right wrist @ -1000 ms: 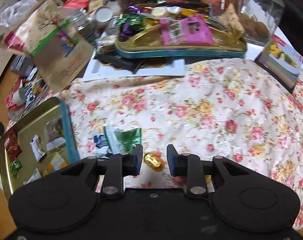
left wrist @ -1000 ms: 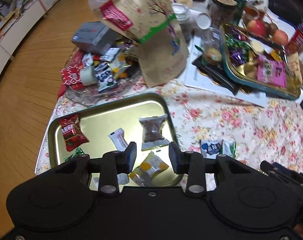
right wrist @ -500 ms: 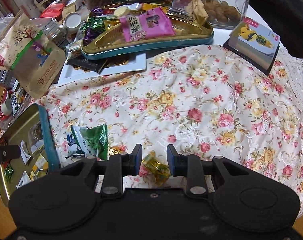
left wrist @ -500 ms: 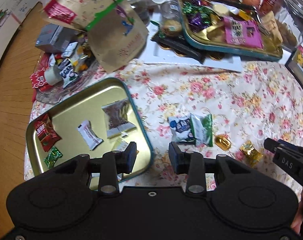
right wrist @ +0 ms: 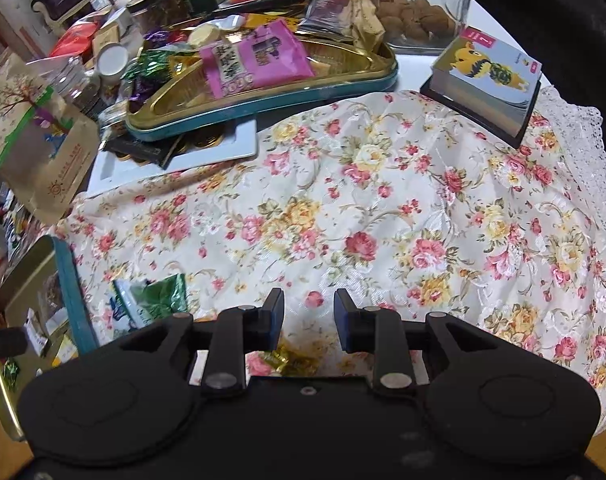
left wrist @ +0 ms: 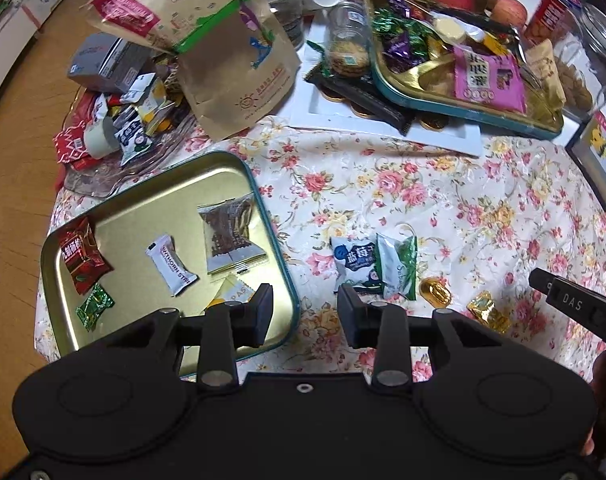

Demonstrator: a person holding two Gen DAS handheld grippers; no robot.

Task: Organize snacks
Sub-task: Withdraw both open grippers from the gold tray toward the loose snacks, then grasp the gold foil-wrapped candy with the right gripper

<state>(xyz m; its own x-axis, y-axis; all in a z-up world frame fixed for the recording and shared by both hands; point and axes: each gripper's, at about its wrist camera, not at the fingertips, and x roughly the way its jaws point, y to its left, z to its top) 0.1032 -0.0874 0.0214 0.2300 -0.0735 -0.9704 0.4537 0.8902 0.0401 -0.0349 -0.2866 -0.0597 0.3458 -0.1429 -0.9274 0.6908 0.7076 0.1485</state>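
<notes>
At the gold tin's [left wrist: 103,216] four-o'clock rim, the left gripper [left wrist: 305,314] hangs, fingers apart, empty — bare cloth at two o'clock; the right gripper [right wrist: 309,320], too, gapes empty.

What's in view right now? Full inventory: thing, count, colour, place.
near tin tray: 1, gold with teal rim, left on the floral cloth
wrapped snacks in it: at least 6, red, green, white, brown, yellow
blue-white packet: 1, on the cloth right of the tray
green-white packet: 1, overlapping the blue one
gold candies: 2, rounded one, crinkled one, right of the packets
far tin tray: 1, gold and teal, heaped with snacks, pink packet on top
kraft bag: 1, brown, far left
card box: 1, far right
left gripper: open, empty, over the tray's rim
right gripper: jaws apart, empty, above the crinkled candy
</notes>
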